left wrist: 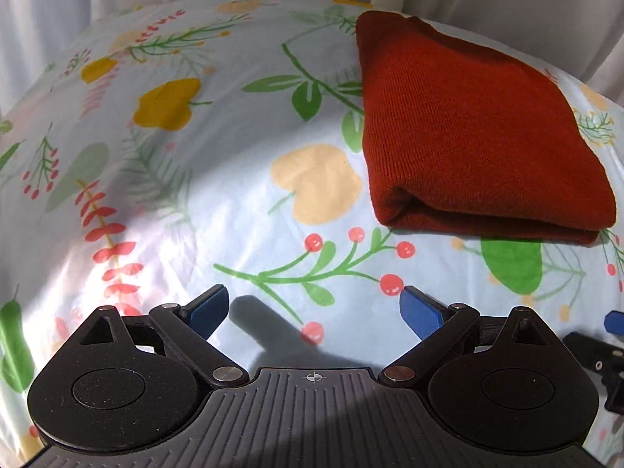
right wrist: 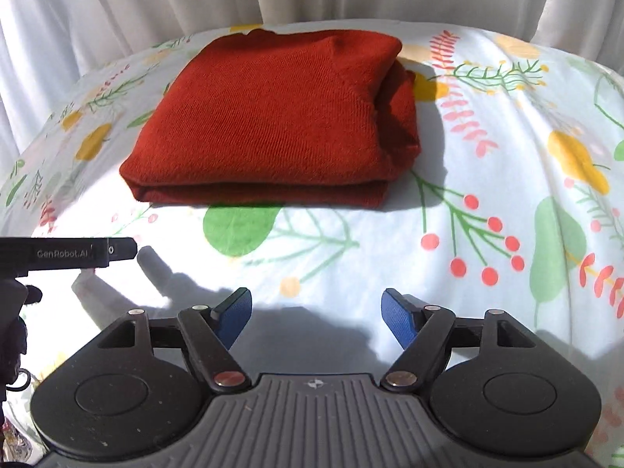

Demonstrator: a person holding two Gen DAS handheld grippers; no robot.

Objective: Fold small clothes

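Folded red garment point(right wrist: 269, 124) on floral cloth point(right wrist: 487, 156), left hand-held gripper point(left wrist: 314, 310) and right hand-held gripper point(right wrist: 316, 318) tilted down, released, empty

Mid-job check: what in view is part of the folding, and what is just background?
Part of the job:
- red knit garment, folded, lying on the cloth
- left gripper, open, empty
- right gripper, open, empty

Just there:
- floral tablecloth
- white curtain behind

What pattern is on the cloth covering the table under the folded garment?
White floral tablecloth with green leaves, red berries and yellow flowers; clearest in the right wrist view.
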